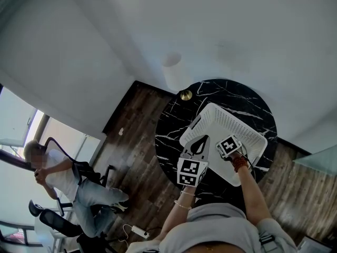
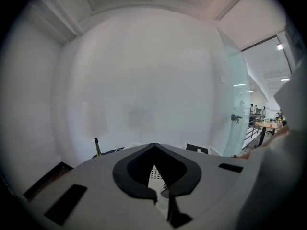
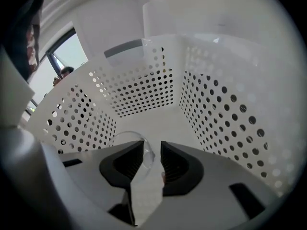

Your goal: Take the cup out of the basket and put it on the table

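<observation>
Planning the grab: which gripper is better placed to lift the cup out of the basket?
Right. The right gripper is down inside the basket, jaws apart at the rim of the clear cup. The left gripper is shut and faces the wall.

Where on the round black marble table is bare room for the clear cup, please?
Bare table: left of the white perforated basket by the gold lamp base, and the far rim; left gripper and right gripper crowd the near side.
</observation>
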Demonstrator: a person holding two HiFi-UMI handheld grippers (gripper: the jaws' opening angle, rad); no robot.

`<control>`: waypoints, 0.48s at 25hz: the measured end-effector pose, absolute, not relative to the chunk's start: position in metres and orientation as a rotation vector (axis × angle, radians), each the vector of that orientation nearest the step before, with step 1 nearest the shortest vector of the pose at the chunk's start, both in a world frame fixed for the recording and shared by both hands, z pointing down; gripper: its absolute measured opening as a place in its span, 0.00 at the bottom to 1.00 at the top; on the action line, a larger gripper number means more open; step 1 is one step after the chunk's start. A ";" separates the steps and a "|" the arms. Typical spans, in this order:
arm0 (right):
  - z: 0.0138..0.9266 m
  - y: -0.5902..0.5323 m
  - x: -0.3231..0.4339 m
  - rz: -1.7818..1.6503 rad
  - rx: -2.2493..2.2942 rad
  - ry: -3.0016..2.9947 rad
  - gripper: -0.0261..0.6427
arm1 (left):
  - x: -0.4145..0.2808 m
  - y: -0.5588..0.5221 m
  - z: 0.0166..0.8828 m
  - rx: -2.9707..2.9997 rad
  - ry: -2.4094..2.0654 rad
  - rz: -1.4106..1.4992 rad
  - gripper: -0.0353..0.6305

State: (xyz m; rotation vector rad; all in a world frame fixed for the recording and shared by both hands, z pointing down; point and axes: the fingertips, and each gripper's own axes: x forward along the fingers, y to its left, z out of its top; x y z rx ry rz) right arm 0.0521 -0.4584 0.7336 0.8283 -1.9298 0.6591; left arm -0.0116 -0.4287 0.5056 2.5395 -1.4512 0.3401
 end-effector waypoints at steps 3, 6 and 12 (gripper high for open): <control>0.736 -0.460 0.050 0.694 0.823 -1.931 0.21 | -0.013 -0.432 0.506 2.536 -1.451 0.341 0.06; 0.739 -0.459 0.050 0.762 0.813 -1.940 0.21 | -0.012 -0.434 0.506 2.541 -1.448 0.351 0.06; 0.738 -0.459 0.050 0.730 0.813 -1.933 0.19 | -0.009 -0.436 0.509 2.542 -1.432 0.362 0.06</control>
